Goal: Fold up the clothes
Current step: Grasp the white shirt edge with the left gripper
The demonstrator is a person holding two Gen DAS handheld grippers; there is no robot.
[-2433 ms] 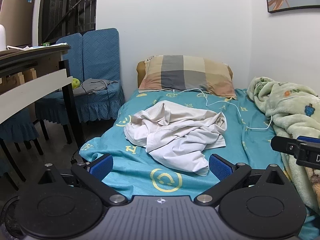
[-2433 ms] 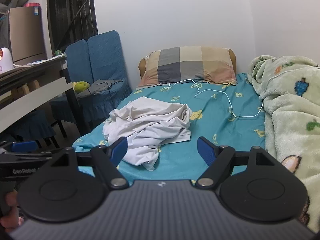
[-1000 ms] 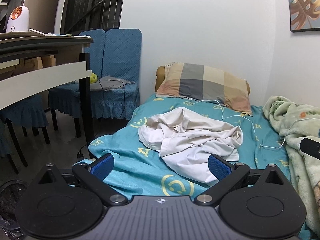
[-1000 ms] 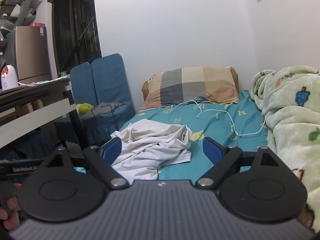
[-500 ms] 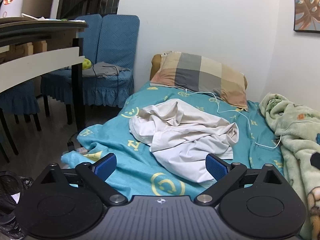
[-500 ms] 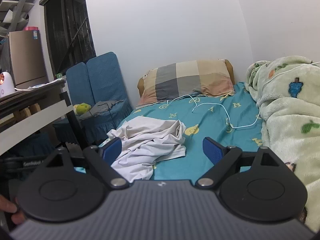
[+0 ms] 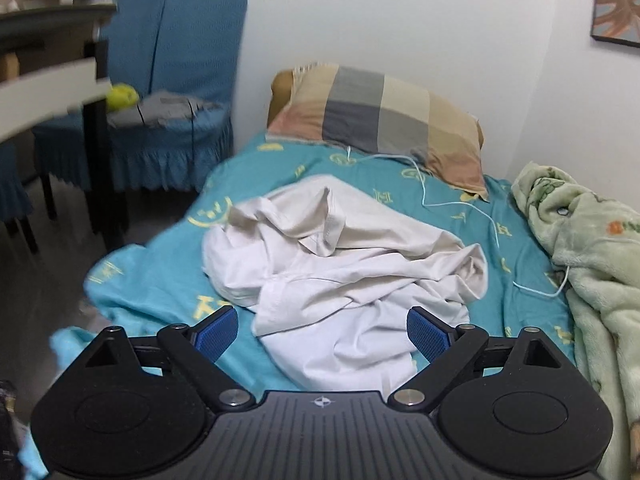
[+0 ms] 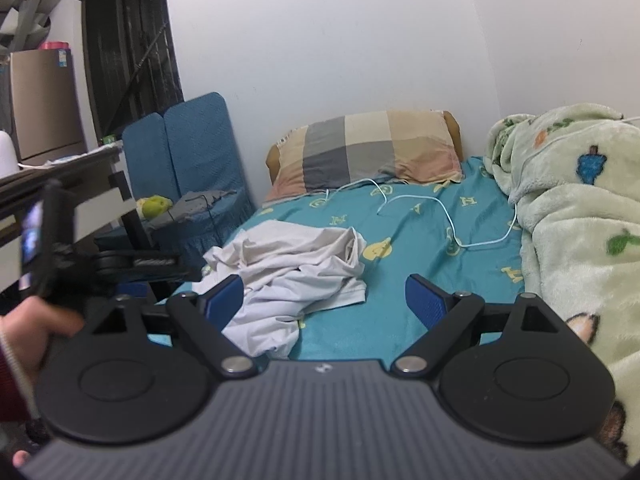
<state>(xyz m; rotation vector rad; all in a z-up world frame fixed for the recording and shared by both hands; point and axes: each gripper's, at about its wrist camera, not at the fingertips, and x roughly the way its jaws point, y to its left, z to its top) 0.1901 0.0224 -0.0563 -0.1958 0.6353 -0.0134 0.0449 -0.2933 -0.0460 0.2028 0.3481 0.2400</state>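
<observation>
lay crumpled in a heap on the teal bed sheet [image 7: 160,276]: white garment [image 7: 344,264], short of the checked pillow [image 7: 384,120]. hovered over its near edge with jaws wide but closing, pads off the cloth: left gripper [image 7: 322,332]. hung open and empty beside the heap: right gripper [image 8: 324,300].

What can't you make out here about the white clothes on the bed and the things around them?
- White garment: crumpled, so its type and sleeves are hidden by its own folds, both views.
- Its near edge: covered by the left gripper body, whose jaws are closing with nothing pinched yet.
- White cable: ends run under the pillow and blanket.
</observation>
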